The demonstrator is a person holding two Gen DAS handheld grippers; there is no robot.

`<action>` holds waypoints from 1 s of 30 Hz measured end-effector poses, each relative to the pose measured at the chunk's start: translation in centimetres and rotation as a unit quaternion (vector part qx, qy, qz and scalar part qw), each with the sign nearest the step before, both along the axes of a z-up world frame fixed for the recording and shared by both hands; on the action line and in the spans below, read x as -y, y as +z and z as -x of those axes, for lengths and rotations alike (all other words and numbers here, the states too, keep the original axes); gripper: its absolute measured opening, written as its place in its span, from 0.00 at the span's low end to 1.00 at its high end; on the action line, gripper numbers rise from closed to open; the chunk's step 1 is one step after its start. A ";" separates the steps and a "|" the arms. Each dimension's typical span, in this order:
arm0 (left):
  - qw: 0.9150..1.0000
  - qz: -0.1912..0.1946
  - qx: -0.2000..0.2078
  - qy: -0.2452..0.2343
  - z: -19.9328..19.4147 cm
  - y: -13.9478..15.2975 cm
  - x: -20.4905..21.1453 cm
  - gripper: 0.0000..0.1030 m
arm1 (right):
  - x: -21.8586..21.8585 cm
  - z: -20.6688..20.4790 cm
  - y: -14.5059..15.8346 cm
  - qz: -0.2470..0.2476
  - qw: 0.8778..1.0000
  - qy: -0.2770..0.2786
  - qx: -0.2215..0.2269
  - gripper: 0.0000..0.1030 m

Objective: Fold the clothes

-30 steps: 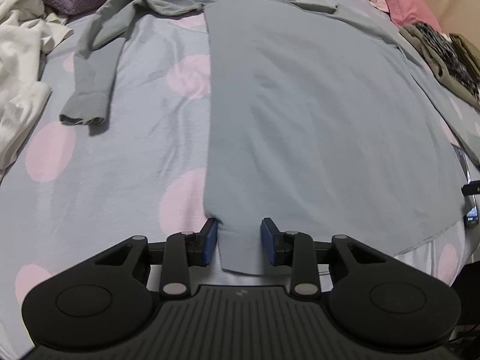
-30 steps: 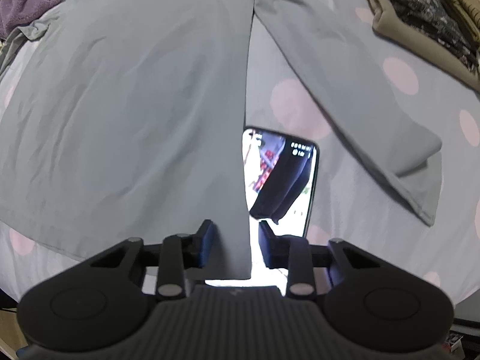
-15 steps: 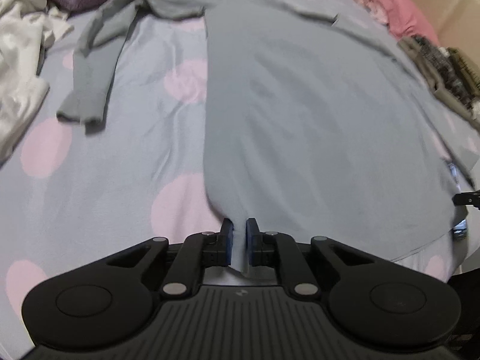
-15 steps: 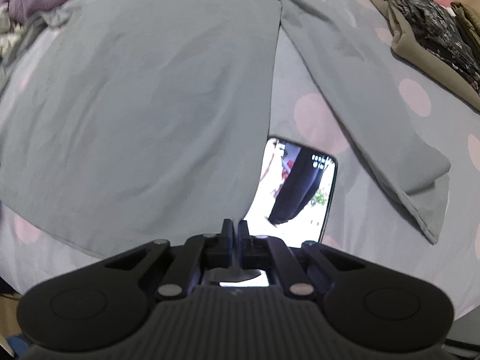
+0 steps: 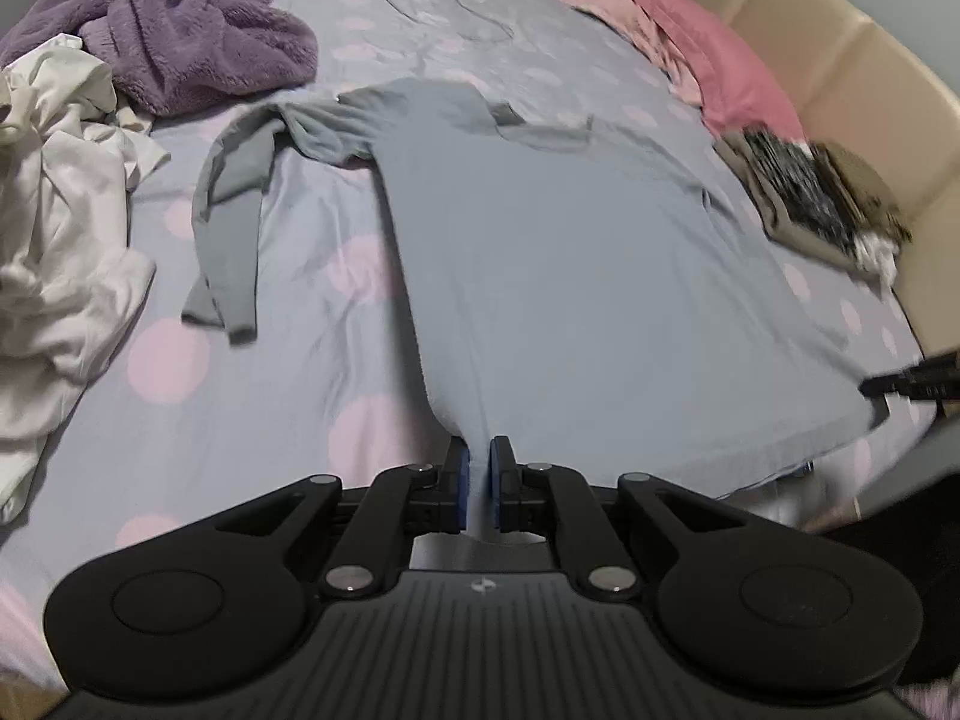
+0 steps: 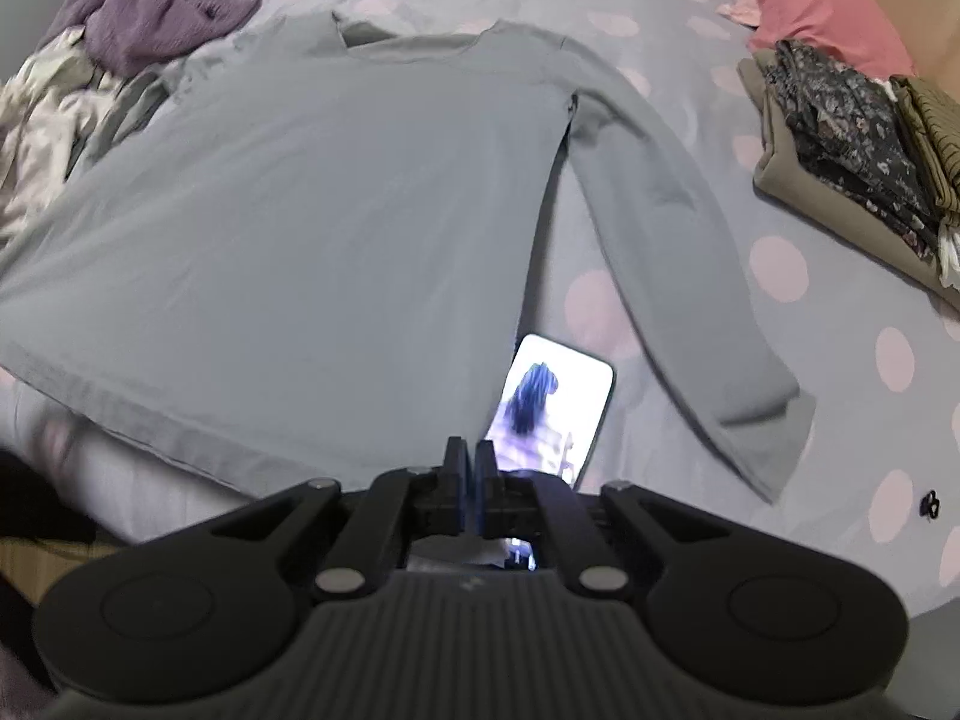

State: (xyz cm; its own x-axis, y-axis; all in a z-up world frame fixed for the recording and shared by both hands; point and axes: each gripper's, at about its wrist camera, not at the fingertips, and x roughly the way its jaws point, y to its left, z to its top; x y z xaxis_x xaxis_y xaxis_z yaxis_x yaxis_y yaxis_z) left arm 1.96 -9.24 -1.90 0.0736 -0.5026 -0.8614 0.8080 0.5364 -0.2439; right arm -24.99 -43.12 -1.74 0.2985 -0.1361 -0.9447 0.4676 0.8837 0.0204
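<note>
A grey long-sleeved shirt lies spread on the spotted bed, collar far from me. My left gripper is shut on the shirt's near left hem corner, and the cloth rises up into its blue pads. In the right wrist view the same grey shirt fills the left half, one sleeve running down to the right. My right gripper is shut on the near right hem corner. The hem hangs lifted between the two grippers. The right gripper's tip shows at the left view's right edge.
A lit phone lies on the bedsheet just beyond the right gripper. Purple fleece and white clothes are heaped at the left. A folded stack and pink cloth lie right, by a beige headboard.
Both grippers closed on the shirt's hem corners, then rose, lifting the hem off the bed. More of the bed and the piles has come into view.
</note>
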 end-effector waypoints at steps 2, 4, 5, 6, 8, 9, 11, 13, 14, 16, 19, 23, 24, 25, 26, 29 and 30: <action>1.000 -0.019 0.000 -0.014 1.1 -0.5 -0.7 0.05 | -0.3 0.4 -0.6 -0.012 1.000 0.005 -0.014 0.02; 0.999 -0.041 -0.004 -0.026 1.9 -1.6 -1.2 0.05 | -0.6 0.7 -2.0 -0.025 0.999 0.008 -0.029 0.02; 0.998 -0.051 -0.010 -0.028 2.1 -2.4 -1.3 0.05 | -0.7 0.9 -2.9 -0.031 0.999 0.009 -0.038 0.02; 0.998 -0.062 -0.019 -0.027 2.2 -3.4 -1.4 0.05 | -0.9 1.1 -3.7 -0.038 0.998 0.010 -0.047 0.02; 0.996 -0.083 -0.035 -0.025 2.1 -5.3 -1.3 0.05 | -0.7 1.0 -5.6 -0.051 0.997 0.003 -0.063 0.02; 0.995 -0.093 -0.039 -0.022 1.9 -6.2 -1.1 0.05 | -0.5 0.9 -6.4 -0.055 0.996 0.002 -0.069 0.02; 0.993 -0.107 -0.043 -0.020 1.7 -7.5 -0.6 0.06 | -0.5 0.8 -7.8 -0.064 0.995 -0.001 -0.078 0.03; 0.992 -0.115 -0.052 -0.014 1.3 -8.5 0.0 0.07 | -0.1 0.4 -8.8 -0.075 0.994 -0.007 -0.080 0.03; 0.991 -0.119 -0.058 -0.011 1.1 -9.0 0.1 0.09 | 0.1 0.3 -9.1 -0.081 0.993 -0.007 -0.081 0.04; 0.989 -0.132 -0.060 -0.004 0.7 -9.7 0.3 0.13 | -0.2 -0.3 -9.4 -0.083 0.993 -0.005 -0.083 0.10; 0.989 -0.135 -0.056 0.007 0.2 -9.6 -0.1 0.19 | -0.3 -0.6 -8.9 -0.066 0.994 0.002 -0.088 0.20; 0.994 -0.093 -0.051 0.025 -1.5 -7.6 -0.4 0.26 | 1.8 -0.4 -7.1 -0.053 0.997 -0.017 -0.061 0.27; 0.995 -0.085 -0.046 0.034 -2.1 -7.1 -0.3 0.27 | 2.7 -0.4 -6.6 -0.047 0.997 -0.027 -0.055 0.27; 0.995 -0.078 -0.040 0.045 -2.9 -6.6 -0.2 0.27 | 3.4 -0.7 -6.2 -0.040 0.997 -0.040 -0.049 0.27; 0.995 -0.071 -0.036 0.055 -3.7 -6.1 -0.1 0.27 | 4.4 -0.8 -5.7 -0.035 0.997 -0.055 -0.041 0.27; 0.995 -0.046 -0.029 0.083 -6.2 -5.0 0.2 0.27 | 7.3 -1.0 -4.5 -0.016 0.995 -0.096 -0.016 0.27; 0.995 -0.040 -0.028 0.090 -6.9 -4.8 0.4 0.27 | 8.2 -1.0 -4.3 -0.007 0.994 -0.112 -0.011 0.28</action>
State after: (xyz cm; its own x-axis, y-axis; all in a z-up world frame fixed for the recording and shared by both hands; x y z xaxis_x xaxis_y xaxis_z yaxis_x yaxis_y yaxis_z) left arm 8.89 -9.66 -6.75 0.1073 -0.4152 -0.9034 0.6839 0.6904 -0.2361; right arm -24.03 -51.37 -6.08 0.2419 -0.1833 -0.9528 0.6527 0.7574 0.0201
